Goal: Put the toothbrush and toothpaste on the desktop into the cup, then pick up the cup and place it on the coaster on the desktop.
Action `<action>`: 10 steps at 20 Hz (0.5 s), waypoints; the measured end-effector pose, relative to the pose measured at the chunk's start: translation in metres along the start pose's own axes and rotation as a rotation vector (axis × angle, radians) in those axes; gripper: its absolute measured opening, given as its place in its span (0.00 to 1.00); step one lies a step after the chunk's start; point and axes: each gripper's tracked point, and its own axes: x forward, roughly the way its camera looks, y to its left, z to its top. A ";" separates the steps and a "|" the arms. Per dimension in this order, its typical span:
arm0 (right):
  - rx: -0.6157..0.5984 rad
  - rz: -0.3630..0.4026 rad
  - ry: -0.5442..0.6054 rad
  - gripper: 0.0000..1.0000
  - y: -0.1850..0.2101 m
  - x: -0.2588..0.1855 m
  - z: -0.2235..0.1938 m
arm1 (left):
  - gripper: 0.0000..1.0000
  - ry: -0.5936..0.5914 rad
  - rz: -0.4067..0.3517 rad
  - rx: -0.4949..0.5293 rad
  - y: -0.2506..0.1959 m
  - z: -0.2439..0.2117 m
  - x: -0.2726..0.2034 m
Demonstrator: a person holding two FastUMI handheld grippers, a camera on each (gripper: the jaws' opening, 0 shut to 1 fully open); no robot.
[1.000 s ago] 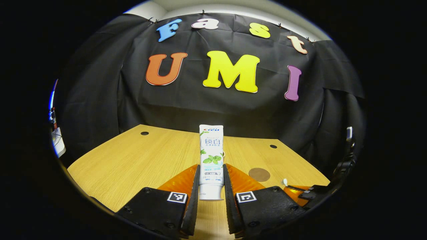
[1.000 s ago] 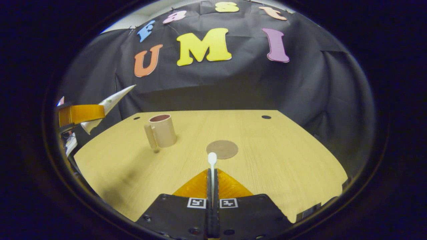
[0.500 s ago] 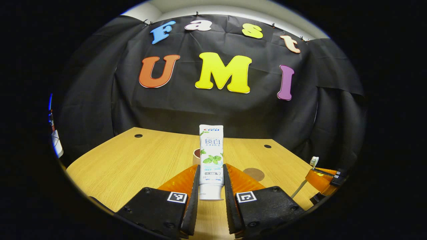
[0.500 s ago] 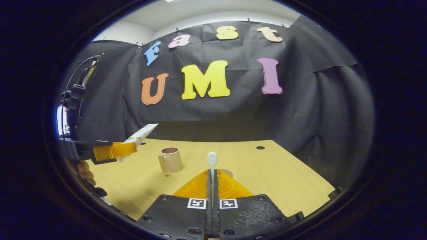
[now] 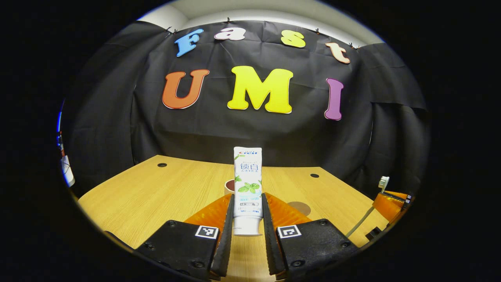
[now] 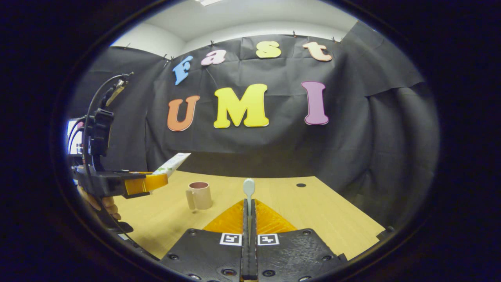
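Both grippers had risen and levelled over the last second, so that the right gripper view looked across the bench rather than down on it, and the round brown coaster (image 5: 299, 208) had slid behind that gripper's own fingers.

The left gripper (image 5: 247, 213) held the white toothpaste tube with green leaf print (image 5: 247, 184) upright, its jaws pressed on the tube's lower part near the cap. The right gripper (image 6: 249, 213) had its jaws nearly closed on the thin handle of the pale toothbrush (image 6: 249, 187), whose head stood up beyond the tips. The pale pink ceramic cup with a handle (image 6: 199, 195) stood upright and apparently empty on the light wooden bench (image 6: 321, 211), to the left, well apart from the coaster lying near the middle. In the right gripper view the left gripper (image 6: 154, 181) hung left of and above the cup, the tube angled toward it.

To seat the toothpaste well, it seemed best to bring the tube over the cup's mouth, tip it cap-down, lower it inside the rim, and only then let the jaws widen; releasing too high could topple the light cup. The toothbrush, handle first, would want the same care.
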 end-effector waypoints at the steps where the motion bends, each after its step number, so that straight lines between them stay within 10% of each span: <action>1: 0.002 -0.001 -0.010 0.00 -0.002 -0.001 0.004 | 0.41 -0.002 0.007 -0.002 0.003 0.002 0.004; 10: 0.034 0.014 -0.058 0.00 -0.004 -0.006 0.035 | 0.41 -0.090 -0.048 -0.035 0.004 0.066 0.093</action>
